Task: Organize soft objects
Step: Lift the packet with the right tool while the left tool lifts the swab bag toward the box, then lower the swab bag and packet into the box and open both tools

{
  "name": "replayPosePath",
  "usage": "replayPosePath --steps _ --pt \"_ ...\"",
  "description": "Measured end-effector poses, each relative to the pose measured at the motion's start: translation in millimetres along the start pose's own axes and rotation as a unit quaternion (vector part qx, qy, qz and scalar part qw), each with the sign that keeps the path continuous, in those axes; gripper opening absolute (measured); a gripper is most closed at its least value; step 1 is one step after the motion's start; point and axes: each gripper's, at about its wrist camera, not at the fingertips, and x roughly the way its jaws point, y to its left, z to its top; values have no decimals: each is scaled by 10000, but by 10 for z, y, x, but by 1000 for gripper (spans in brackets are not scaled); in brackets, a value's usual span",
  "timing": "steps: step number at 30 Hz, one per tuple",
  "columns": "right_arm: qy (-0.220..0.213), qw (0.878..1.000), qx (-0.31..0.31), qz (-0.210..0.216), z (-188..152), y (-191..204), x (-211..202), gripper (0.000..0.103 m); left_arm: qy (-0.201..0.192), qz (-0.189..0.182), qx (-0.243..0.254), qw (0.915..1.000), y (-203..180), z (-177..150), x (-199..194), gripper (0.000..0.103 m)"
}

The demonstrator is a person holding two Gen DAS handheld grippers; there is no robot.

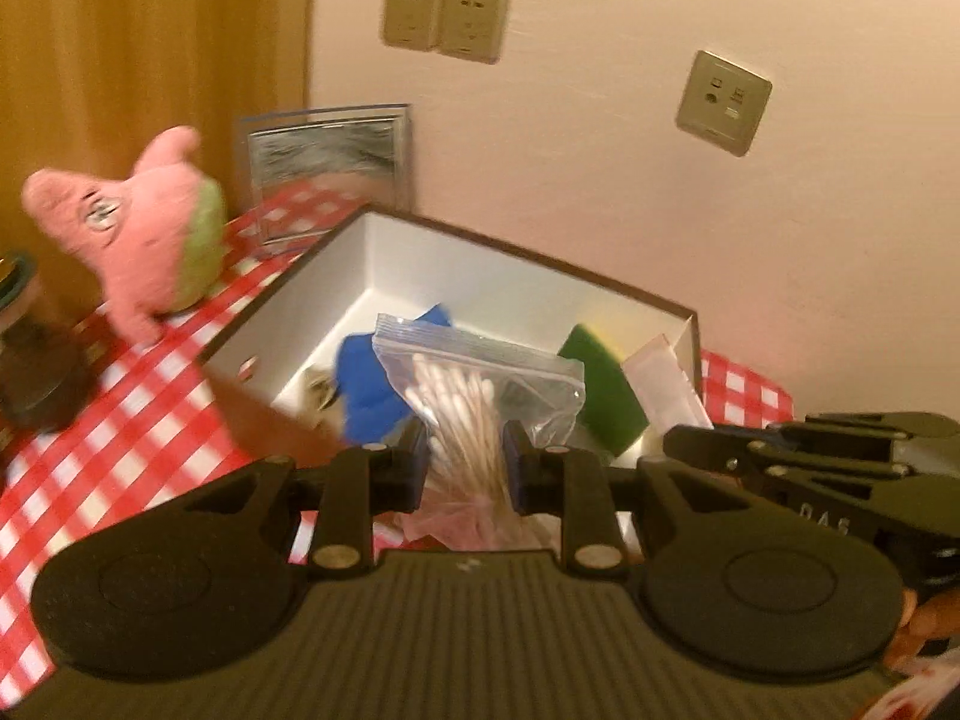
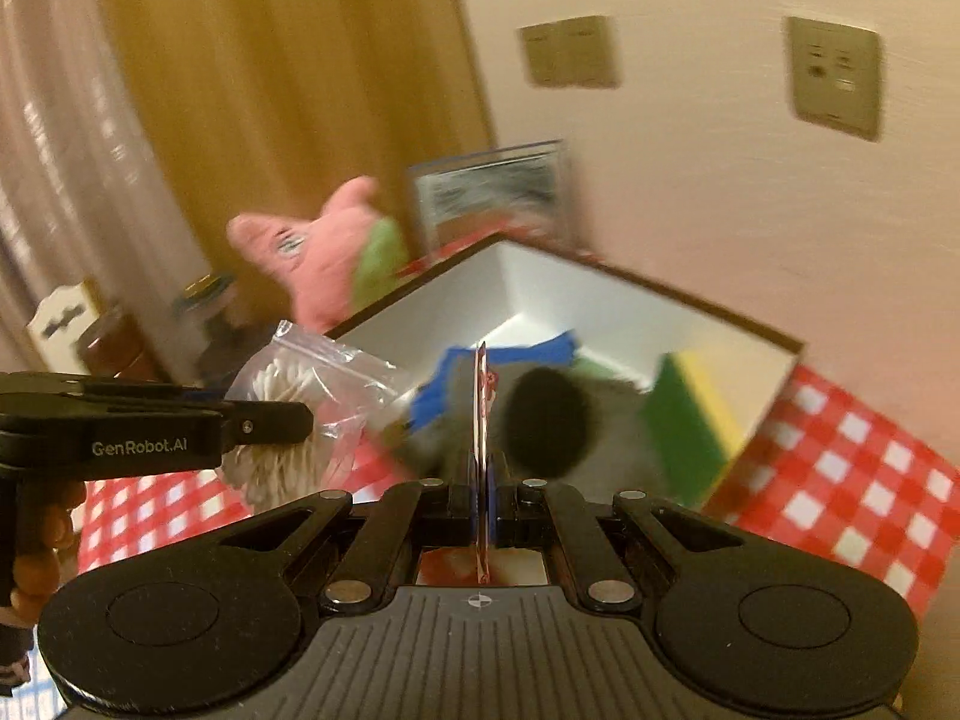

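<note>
Left gripper (image 1: 463,450) is clamping a zip bag of cotton swabs (image 1: 474,384); right gripper (image 2: 480,480) is pinching a thin flat packet (image 2: 481,396), both carrying toward the open box (image 1: 540,264). Next move likely calls for positioning over the box, then releasing.

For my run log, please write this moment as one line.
left tongs: shut on cotton swab bag | right tongs: shut on thin flat packet | box: open

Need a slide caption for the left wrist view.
Left gripper carries a bag of cotton swabs over the open box; pink plush waits on the checked cloth.
</note>
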Motion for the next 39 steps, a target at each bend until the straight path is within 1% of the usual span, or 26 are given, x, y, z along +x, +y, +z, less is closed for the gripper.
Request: replayPosePath --steps 3,8,10,12,15,19,24,29,32,34,36,37,38,39 --pt "-1 9998 127 -124 57 -173 67 3 94 -83 5 9999 -130 126 254 23" --pt "9 9993 313 -221 136 -370 233 3 363 -177 -85 9991 -203 226 664 25" --pt "54 9990 380 -244 156 -443 308 3 468 -45 -95 9988 -182 221 783 38" --pt "90 9987 452 -235 161 -497 369 3 506 -12 -62 9987 -145 210 862 41" --pt "165 9983 508 -235 156 -550 452 3 551 61 -72 9984 -77 206 894 41" --pt "280 9979 534 -255 136 -603 564 3 618 67 -58 9980 -9 218 912 41" --pt "394 9976 456 -339 135 -618 681 3 657 94 -58 9978 36 236 896 42" --pt "398 9981 336 -326 159 -599 737 3 644 142 -68 9978 65 244 884 46" --pt "329 9986 311 -261 174 -594 750 4 622 150 -113 9979 94 235 858 50" --pt "344 9989 268 -198 173 -584 769 4 606 151 -124 9980 107 224 824 55" --pt "335 9991 174 -182 144 -556 765 8 570 170 -122 9982 114 203 770 58" --pt "332 9992 118 -187 125 -543 760 19 547 189 -121 9982 117 188 739 61" --pt "317 9993 76 -205 99 -534 750 42 530 209 -112 9983 118 176 713 62" --pt "261 9994 60 -225 80 -528 736 55 512 247 -101 9983 121 159 683 62"
